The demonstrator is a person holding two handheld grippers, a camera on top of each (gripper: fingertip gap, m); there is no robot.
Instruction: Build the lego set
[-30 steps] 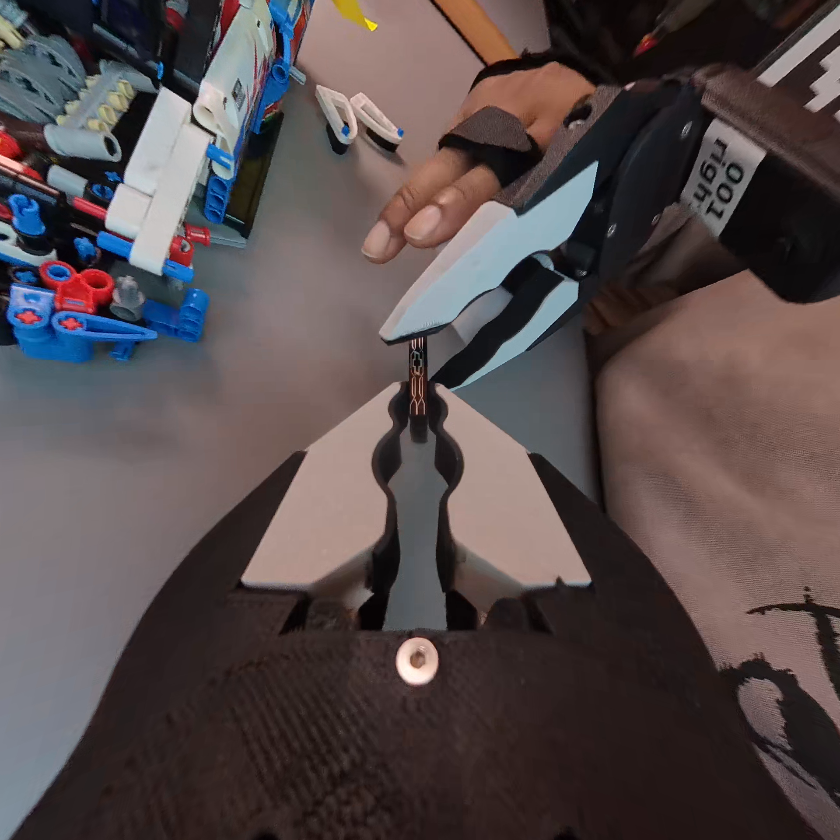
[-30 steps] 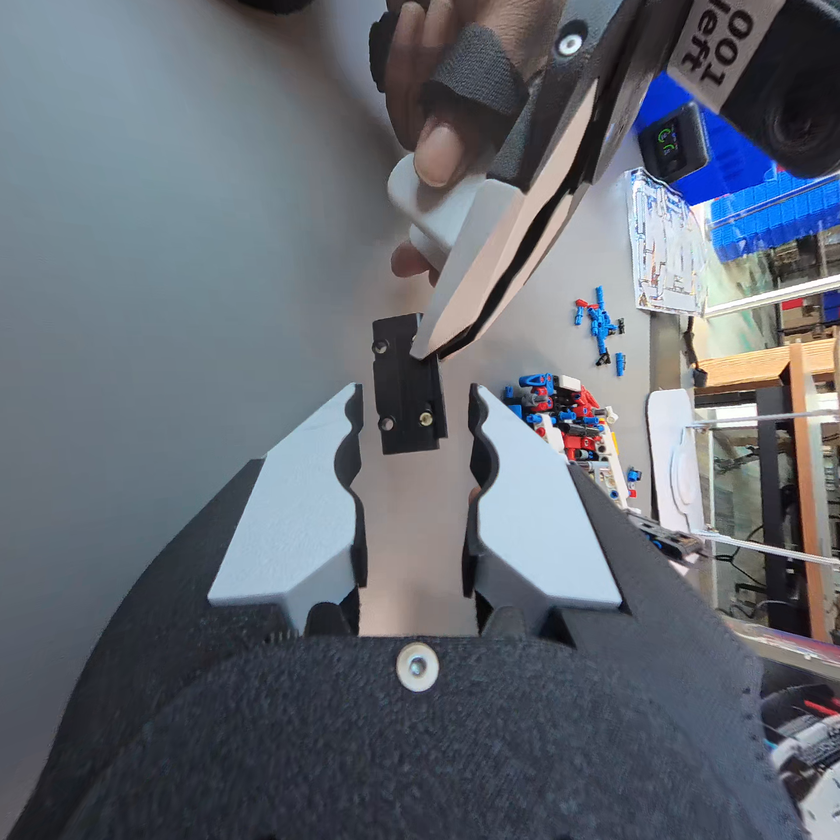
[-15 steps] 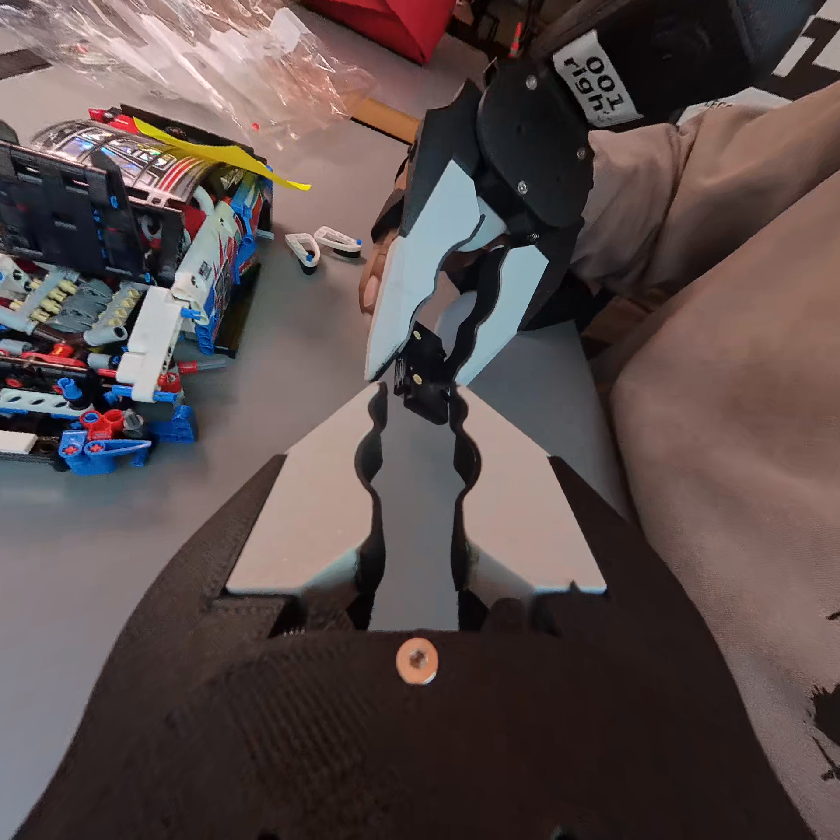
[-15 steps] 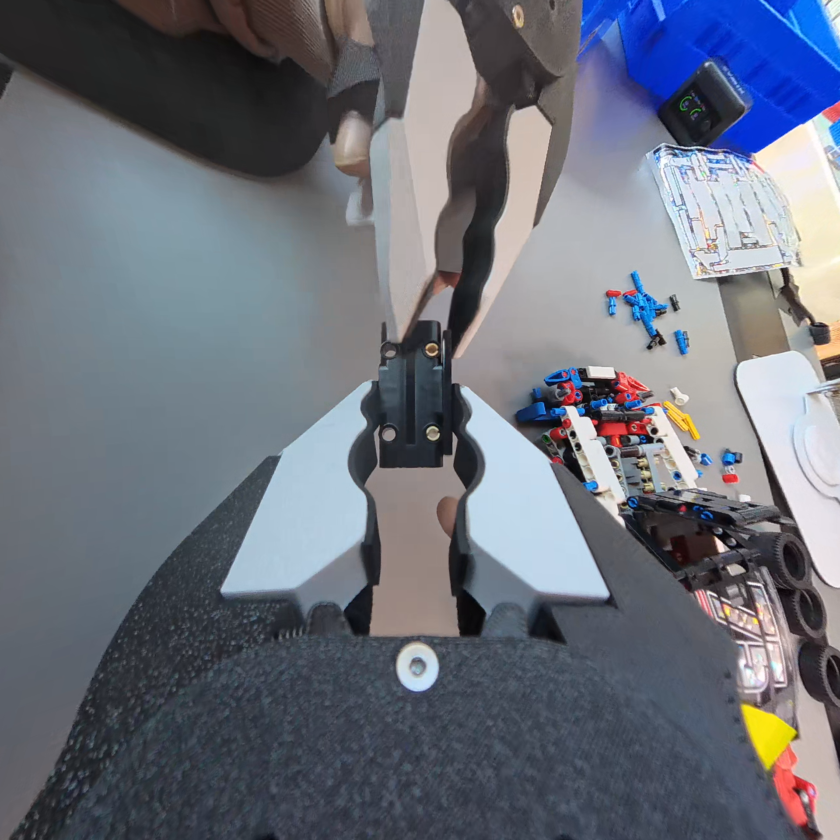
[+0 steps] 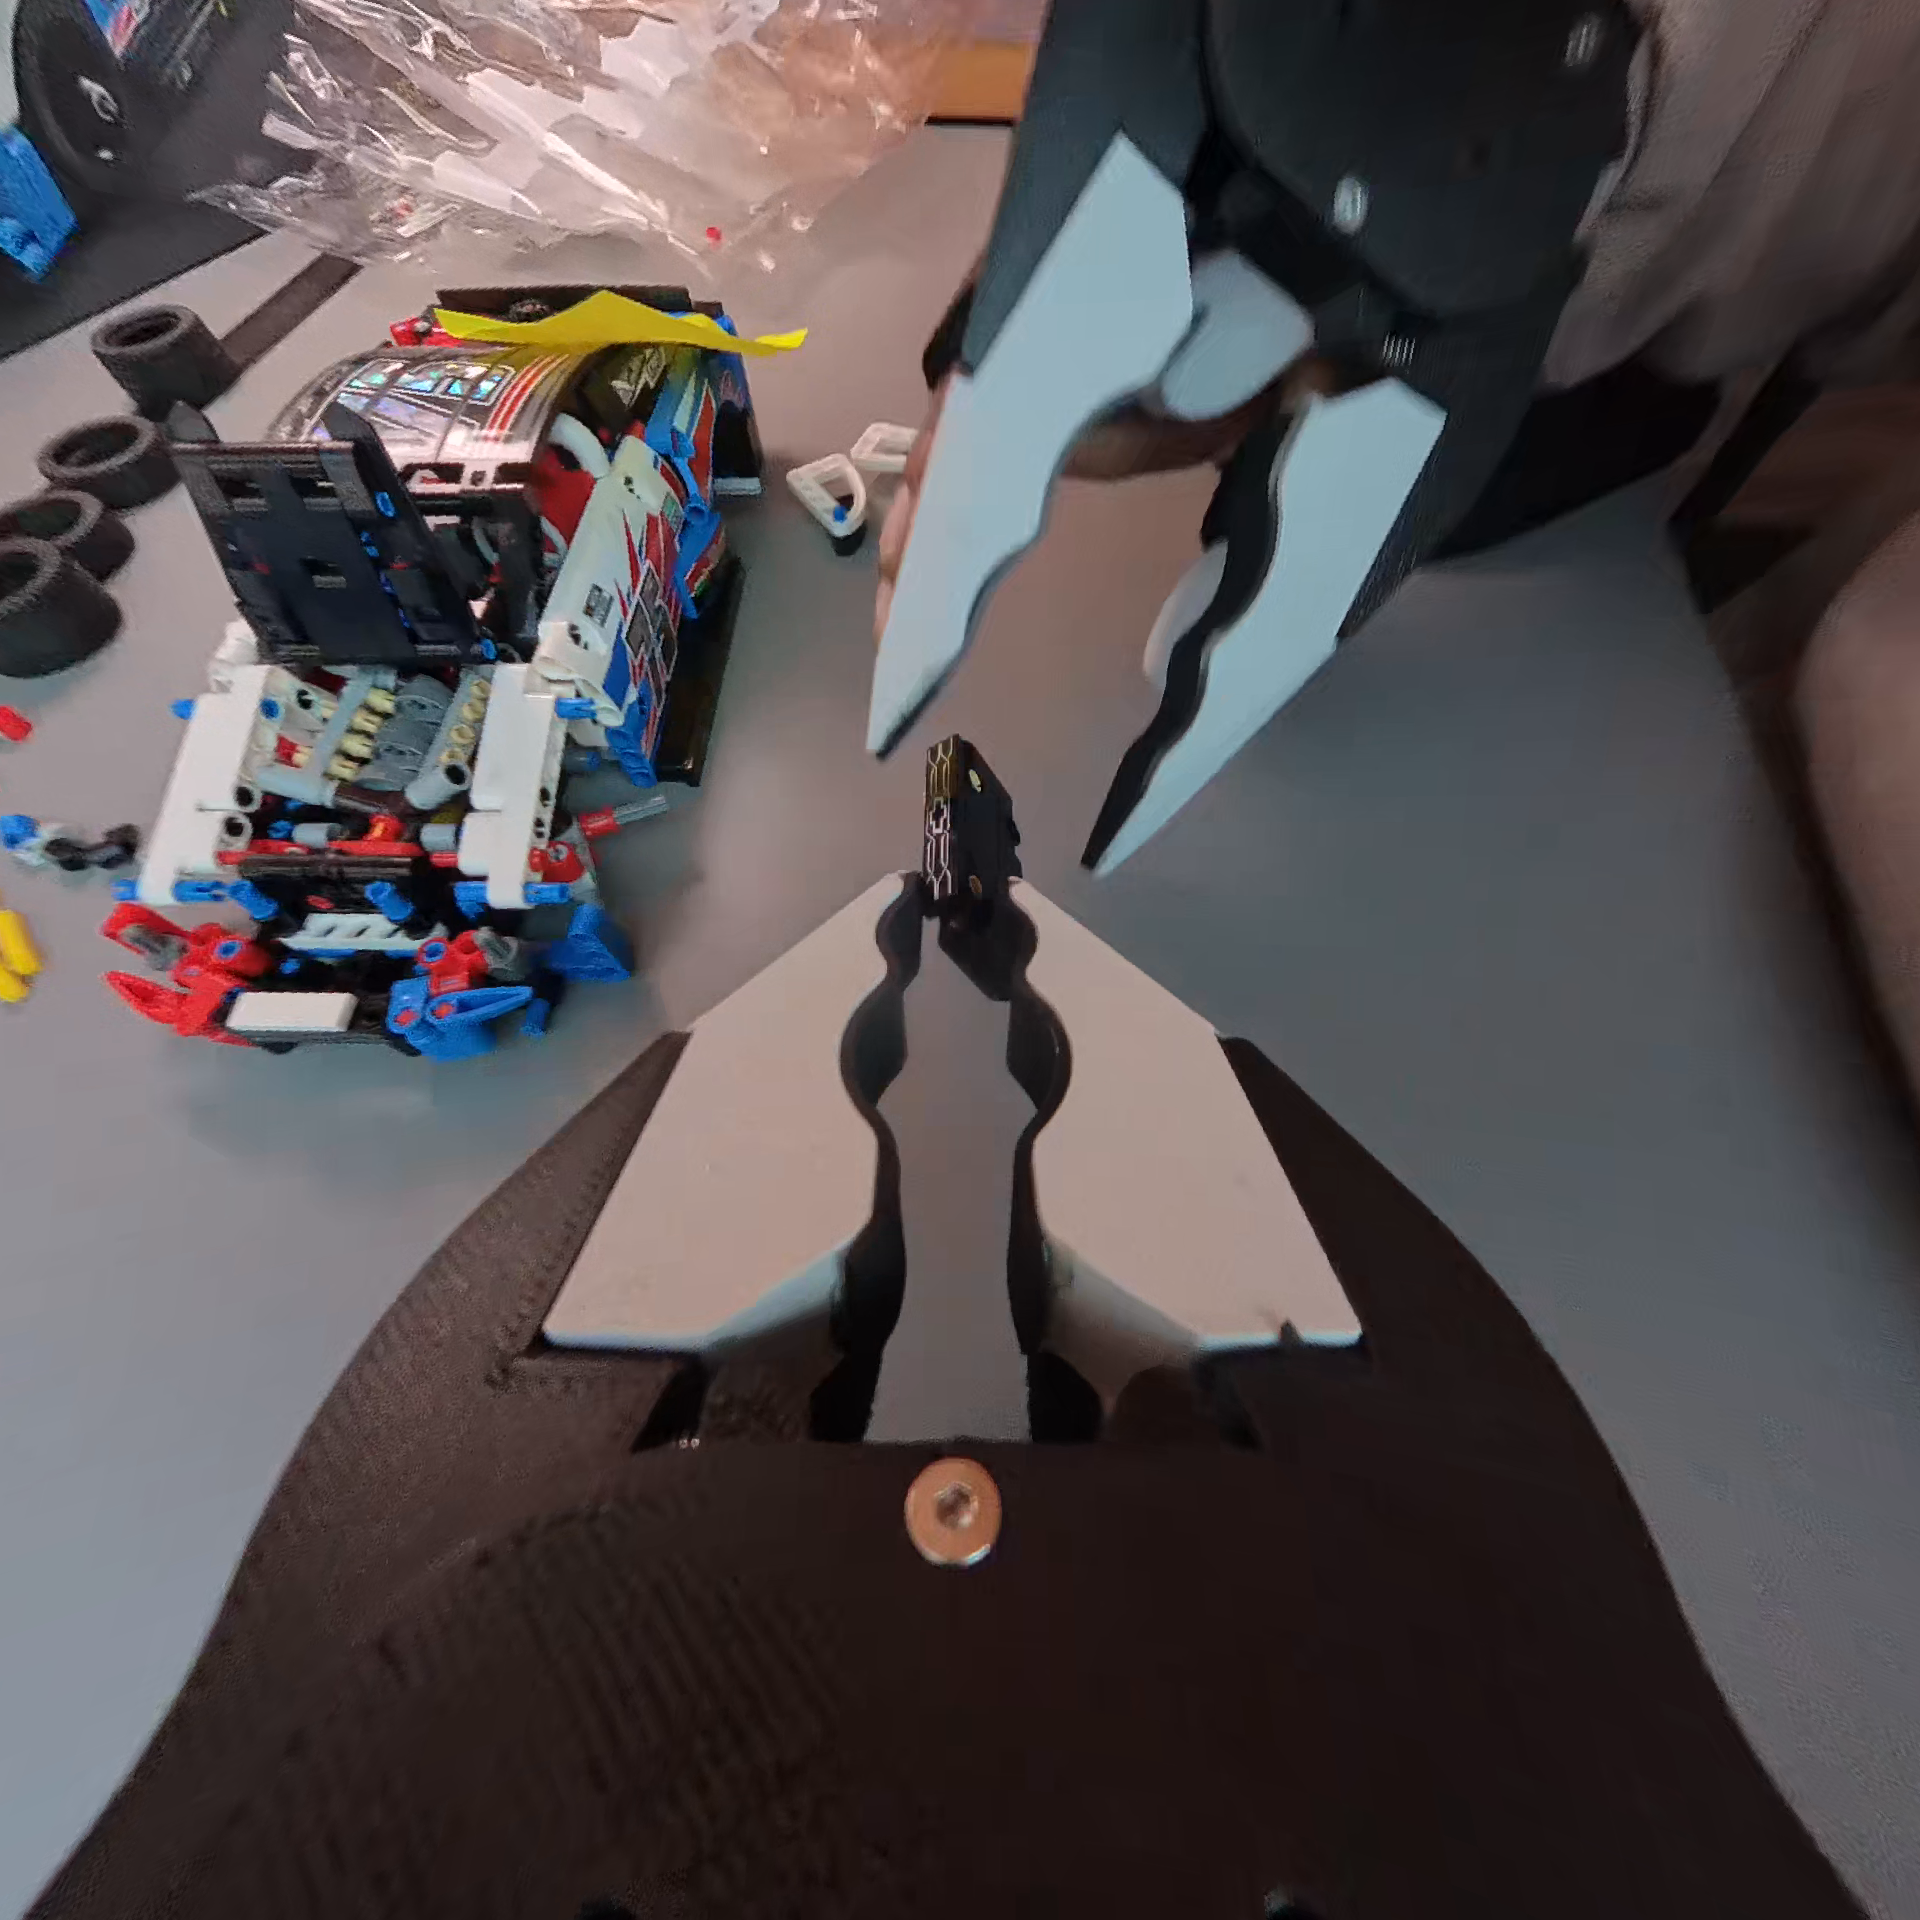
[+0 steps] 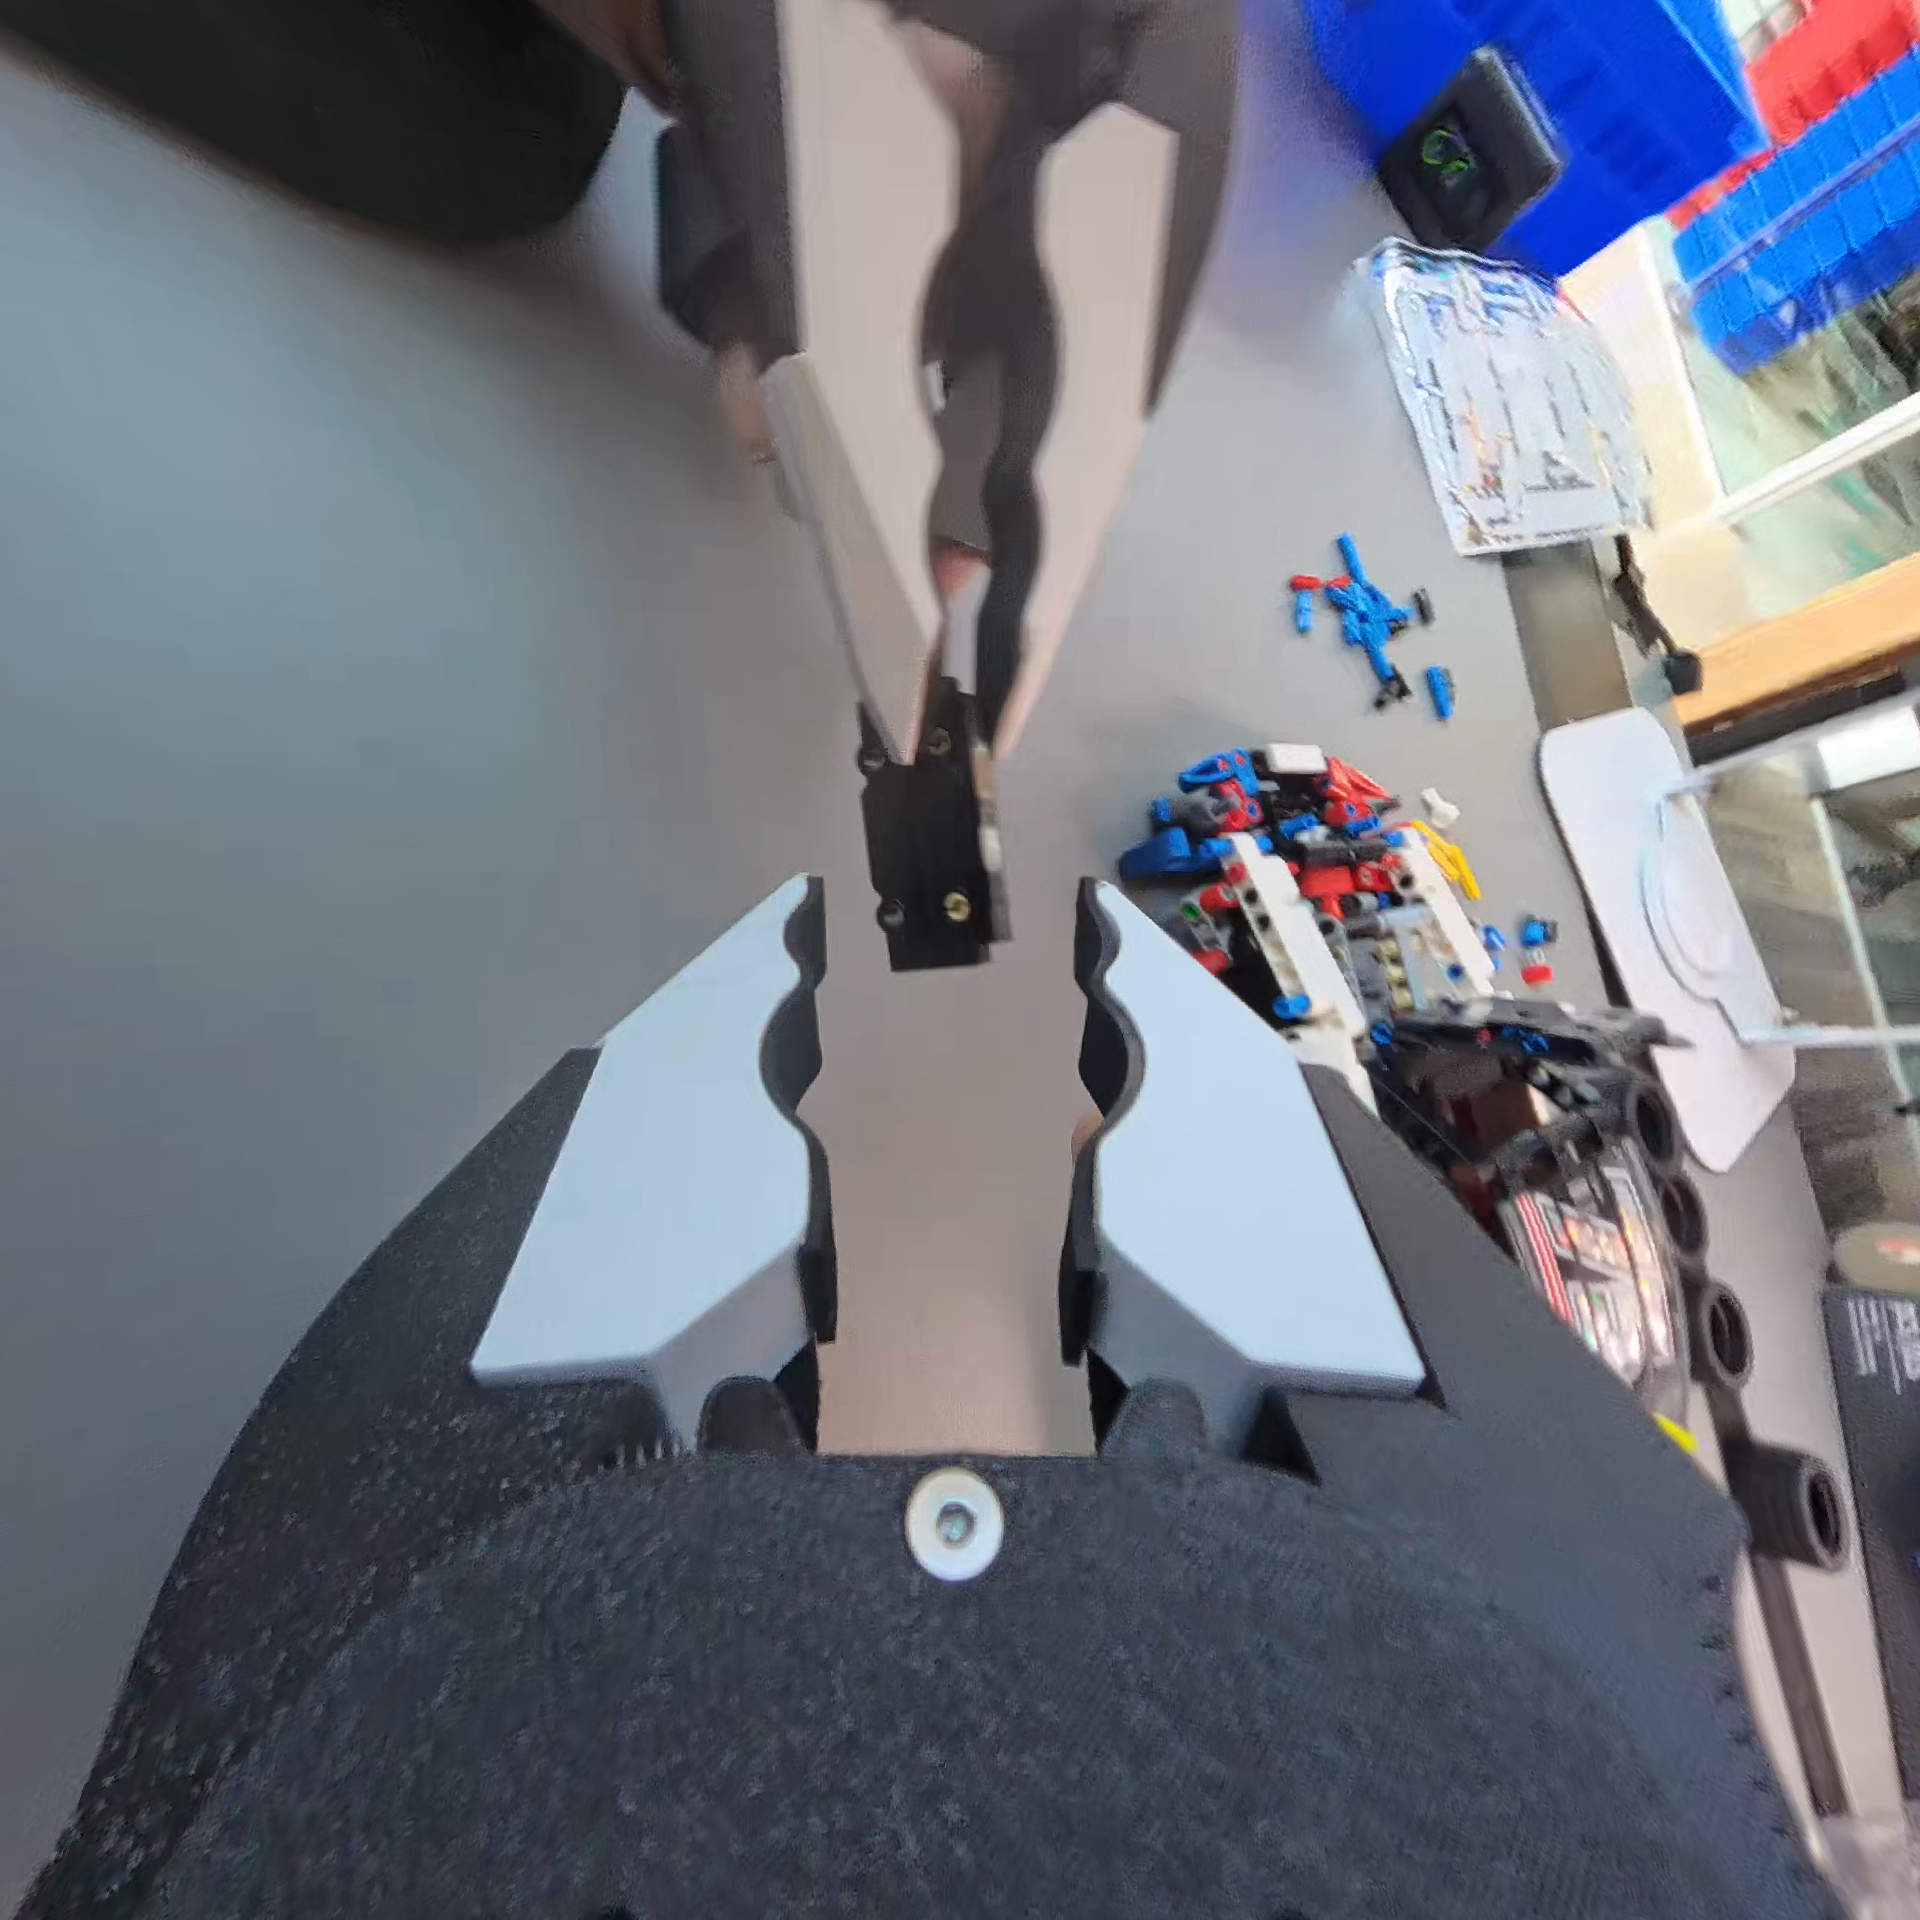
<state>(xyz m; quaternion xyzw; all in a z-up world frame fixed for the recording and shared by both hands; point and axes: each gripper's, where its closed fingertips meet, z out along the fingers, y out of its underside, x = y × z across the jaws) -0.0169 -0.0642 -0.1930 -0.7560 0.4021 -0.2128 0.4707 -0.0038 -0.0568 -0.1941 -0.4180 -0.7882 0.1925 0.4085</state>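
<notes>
We hold a small black panel pinched at the very tips of our left gripper, its fingers pressed together on the piece's near end so that most of it juts forward past them. Our right gripper stands spread and empty, its jaws wide apart with bare table between them. Seen along the right gripper, the panel hangs straight ahead, just beyond the fingertips and centred on the gap, its long axis running roughly in line with the fingers and its free end pointing back toward them; it touches neither finger. Seen from the left gripper, the right gripper comes in from ahead and to the right, tips angled down at the panel's far end, one tip on each side of it and both clear of it. The car, half built, sits on the grey table ahead and to the left of our left gripper, with loose tyres farther left and clear bags behind it. We judge this a hand-to-hand moment: the right gripper is the nearer free tool, and whether it takes the panel again turns on closing across the short width of the free end. Blur softens the right view, so the exact clearance is hard to tell.
</notes>
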